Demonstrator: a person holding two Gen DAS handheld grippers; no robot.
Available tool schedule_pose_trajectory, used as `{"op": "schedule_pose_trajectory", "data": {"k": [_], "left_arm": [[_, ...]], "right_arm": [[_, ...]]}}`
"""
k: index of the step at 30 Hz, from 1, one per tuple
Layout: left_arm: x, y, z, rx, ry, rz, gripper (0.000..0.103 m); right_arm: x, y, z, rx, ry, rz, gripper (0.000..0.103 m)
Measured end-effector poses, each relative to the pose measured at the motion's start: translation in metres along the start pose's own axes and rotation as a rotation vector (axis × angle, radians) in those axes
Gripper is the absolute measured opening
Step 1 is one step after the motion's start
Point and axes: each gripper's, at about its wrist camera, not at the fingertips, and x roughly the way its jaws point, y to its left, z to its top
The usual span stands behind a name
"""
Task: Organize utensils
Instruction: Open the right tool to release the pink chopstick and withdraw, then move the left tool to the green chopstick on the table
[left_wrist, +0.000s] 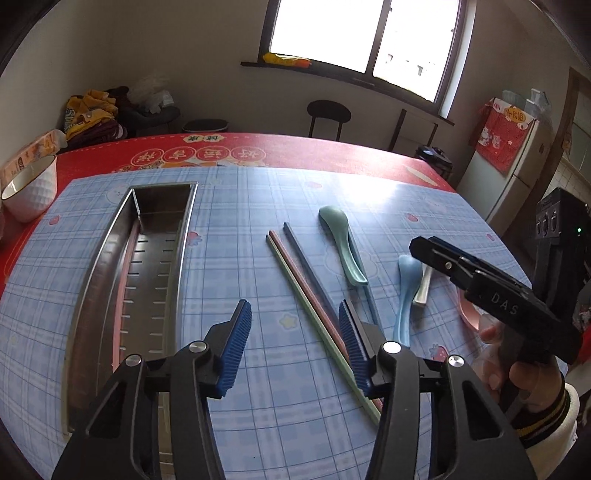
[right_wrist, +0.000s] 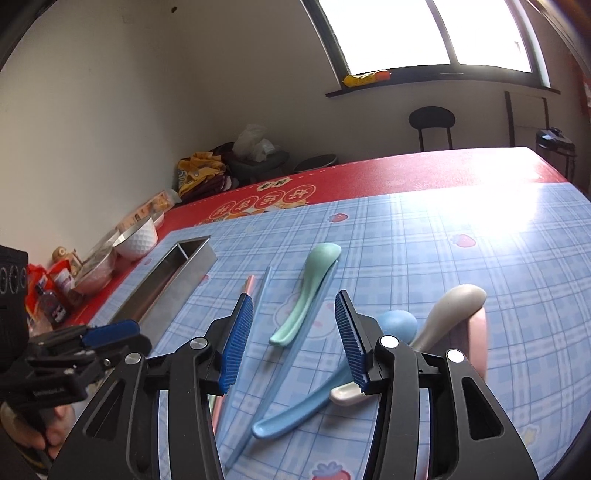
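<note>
A long steel tray (left_wrist: 92, 266) lies at the left with a pink chopstick (left_wrist: 123, 280) inside. To its right, on the blue checked mat, lie a green and a pink chopstick (left_wrist: 306, 295), a blue chopstick (left_wrist: 310, 273), a green spoon (left_wrist: 340, 243), a blue spoon (left_wrist: 404, 291), a white spoon (left_wrist: 424, 288) and a pink spoon (left_wrist: 469, 314). My left gripper (left_wrist: 295, 325) hovers open, its right finger over the chopsticks. My right gripper (right_wrist: 293, 325) is open above the green spoon (right_wrist: 310, 291) and the blue chopstick (right_wrist: 295, 350), beside the blue spoon (right_wrist: 332, 384). Neither gripper holds anything.
A white bowl (left_wrist: 31, 192) stands at the table's left edge, with more bowls and packets (right_wrist: 96, 269) beside it. A hand (left_wrist: 517, 373) holds the right gripper's grip. A black chair (left_wrist: 328, 114) and a fridge (left_wrist: 517, 155) stand beyond the red tablecloth (left_wrist: 295, 151).
</note>
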Motion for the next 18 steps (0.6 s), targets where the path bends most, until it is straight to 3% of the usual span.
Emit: {"op": "schedule_pose_trajectory", "data": {"k": [3,7,18], "left_arm": [[0.021,-0.007,-0.003,-0.007,0.054,0.008,0.036],[0.041,-0.011,-0.005,0.000,0.079,0.011,0.016],[0.064,-0.012,-0.007,-0.015,0.115,0.025,0.014]], "right_arm": [[-0.006,-0.010,-0.002,0.054,-0.015,-0.035,0.046],[-0.012,-0.020,-0.003,0.121,-0.028,-0.028,0.046],[-0.017,-0.025,-0.003,0.150,-0.041,-0.031,0.046]]}}
